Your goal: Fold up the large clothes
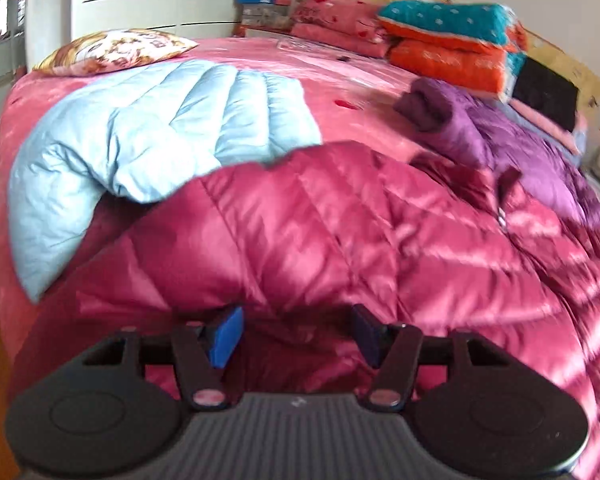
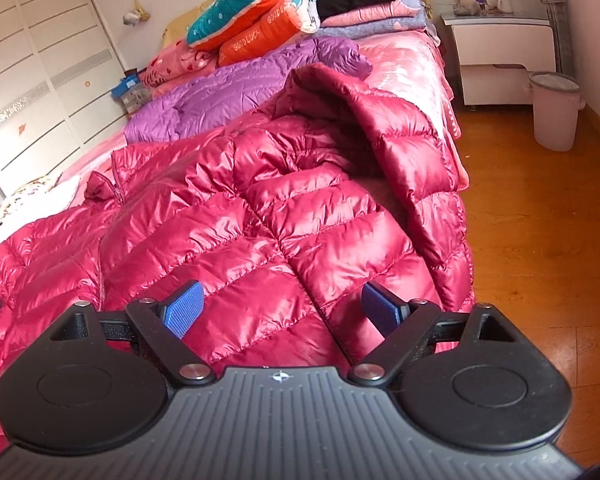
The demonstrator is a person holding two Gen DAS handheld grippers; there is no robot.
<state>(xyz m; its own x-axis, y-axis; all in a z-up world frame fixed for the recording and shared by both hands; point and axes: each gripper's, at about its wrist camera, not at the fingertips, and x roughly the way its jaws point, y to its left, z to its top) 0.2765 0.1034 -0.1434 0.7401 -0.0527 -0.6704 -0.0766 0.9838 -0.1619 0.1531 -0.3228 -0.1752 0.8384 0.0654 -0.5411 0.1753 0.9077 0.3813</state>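
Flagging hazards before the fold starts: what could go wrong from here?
1. The red down jacket hangs over the bed edge; its slick shell could slide toward the wood floor.
2. The left tool might pinch the light blue jacket overlapping it.
3. Both tools, including the right tool, are open and empty.

Pink bedspread (image 1: 260, 60) spread over the bed, floral pillow (image 1: 112, 50) laid at its far corner, white wardrobe (image 2: 40, 80) behind, white nightstand (image 2: 504, 56) and pink bin (image 2: 556, 110) set on wooden floor (image 2: 540, 240)
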